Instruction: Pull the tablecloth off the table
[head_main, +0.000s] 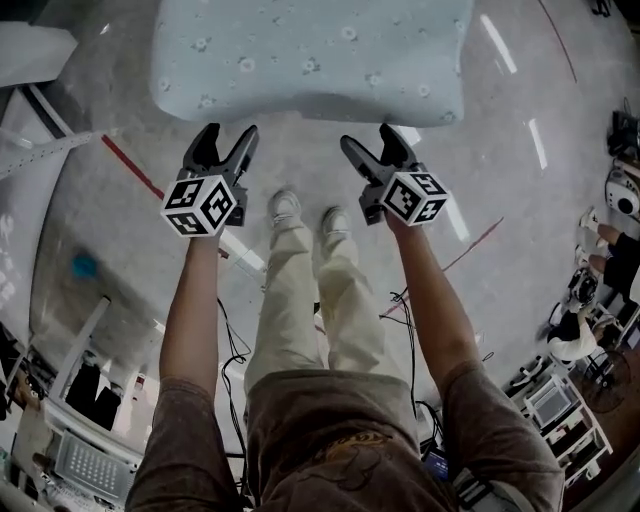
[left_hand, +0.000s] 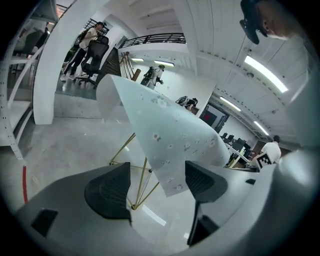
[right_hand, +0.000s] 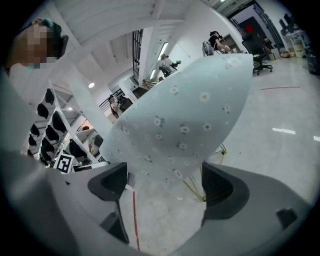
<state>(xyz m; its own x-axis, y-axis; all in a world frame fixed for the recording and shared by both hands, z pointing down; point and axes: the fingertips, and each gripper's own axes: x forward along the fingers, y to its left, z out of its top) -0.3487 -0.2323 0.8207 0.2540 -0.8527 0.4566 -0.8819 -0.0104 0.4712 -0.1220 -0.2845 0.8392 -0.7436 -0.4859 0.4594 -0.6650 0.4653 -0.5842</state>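
Tablecloth (head_main: 310, 55) not yet gripped; pull not begun. Nearest: left tool (head_main: 231, 135) and right tool (head_main: 367, 138) held side by side, jaws of both spread apart, nothing between them. Just beyond: cloth's near edge, untouched. Cloth draped fully over bench (left_hand: 144, 176), only thin gold legs seen. Left to do: grasp, pull.

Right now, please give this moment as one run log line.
stage: before grasp | left tongs: open, empty | right tongs: open, empty | tablecloth: draped, not gripped, edge ahead of both tongs
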